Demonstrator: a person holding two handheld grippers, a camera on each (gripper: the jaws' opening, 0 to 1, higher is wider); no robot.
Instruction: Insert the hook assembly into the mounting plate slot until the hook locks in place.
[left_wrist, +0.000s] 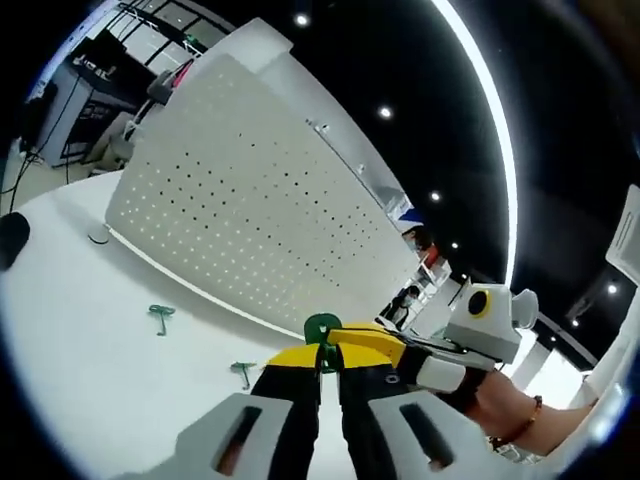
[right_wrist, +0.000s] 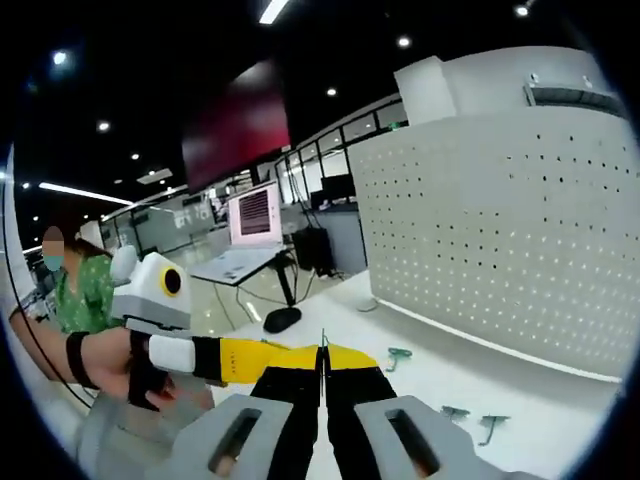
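Left gripper view: the left gripper has its jaws pressed together on a green hook, whose round head stands just above the yellow-and-black jaw tips. The right gripper enters from the right, its yellow tip touching or just beside the same hook; a hand with a bracelet holds it. Behind stands the white perforated mounting plate, upright on the white table. Two further green hooks lie loose on the table, one to the left and one near the jaws. Right gripper view: the right gripper has its jaws drawn tight on a thin green part, barely visible at the tips. The left gripper comes in from the left, meeting those tips. Three spare hooks lie apart on the table before the plate.
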